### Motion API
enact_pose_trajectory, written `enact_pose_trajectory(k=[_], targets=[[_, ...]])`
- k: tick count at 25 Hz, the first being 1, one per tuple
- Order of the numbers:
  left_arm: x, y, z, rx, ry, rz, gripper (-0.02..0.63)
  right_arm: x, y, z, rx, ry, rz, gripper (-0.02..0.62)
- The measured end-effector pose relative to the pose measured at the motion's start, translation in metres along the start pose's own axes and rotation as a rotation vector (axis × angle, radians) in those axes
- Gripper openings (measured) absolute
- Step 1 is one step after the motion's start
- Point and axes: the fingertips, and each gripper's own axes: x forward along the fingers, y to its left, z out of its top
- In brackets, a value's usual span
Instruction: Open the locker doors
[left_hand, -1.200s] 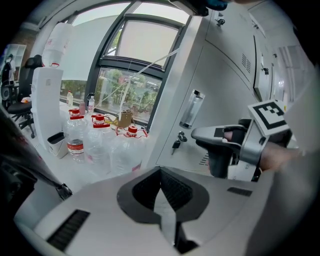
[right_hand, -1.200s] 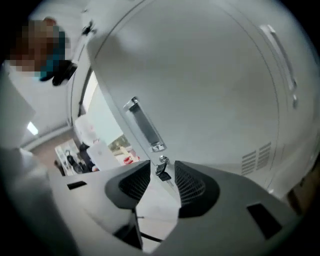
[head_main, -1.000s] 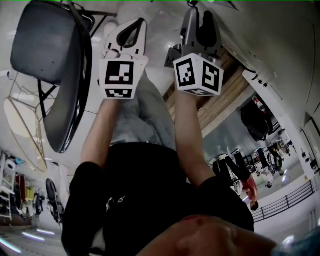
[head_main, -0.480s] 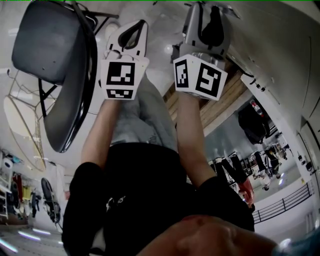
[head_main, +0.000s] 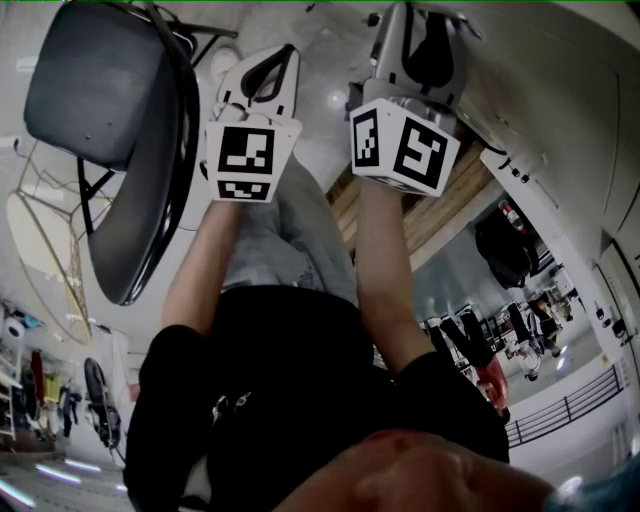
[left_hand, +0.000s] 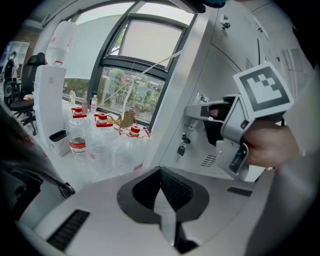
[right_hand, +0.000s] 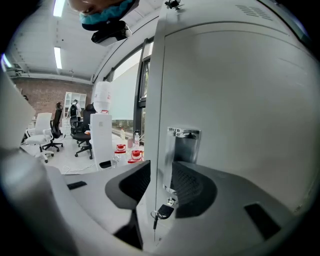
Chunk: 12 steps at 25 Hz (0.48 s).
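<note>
The right gripper (right_hand: 161, 163), jaws spread, faces the white metal locker door (right_hand: 240, 100). Its upright recessed steel handle (right_hand: 184, 145) lies at 12 o'clock, just past the jaw tips and not yet pinched. The left gripper (left_hand: 161, 172), clenched on nothing, is farther from the door.

This is an open office floor: swivel chairs (right_hand: 82, 136) stand at the far side under strip lights (right_hand: 58, 57), in front of a brick wall (right_hand: 30, 95). A water dispenser (right_hand: 101, 135) with big spare bottles (left_hand: 102, 145) at its foot stands by tall windows (left_hand: 135, 90), beside white metal lockers (right_hand: 240, 110).
</note>
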Motion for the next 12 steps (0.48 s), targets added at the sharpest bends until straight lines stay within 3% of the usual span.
enact_pose_trajectory(k=[12], targets=[[0.000, -0.002, -0.003, -0.023, -0.010, -0.012, 0.011, -0.014, 0.008, -0.005, 0.008, 0.004, 0.044, 0.130]])
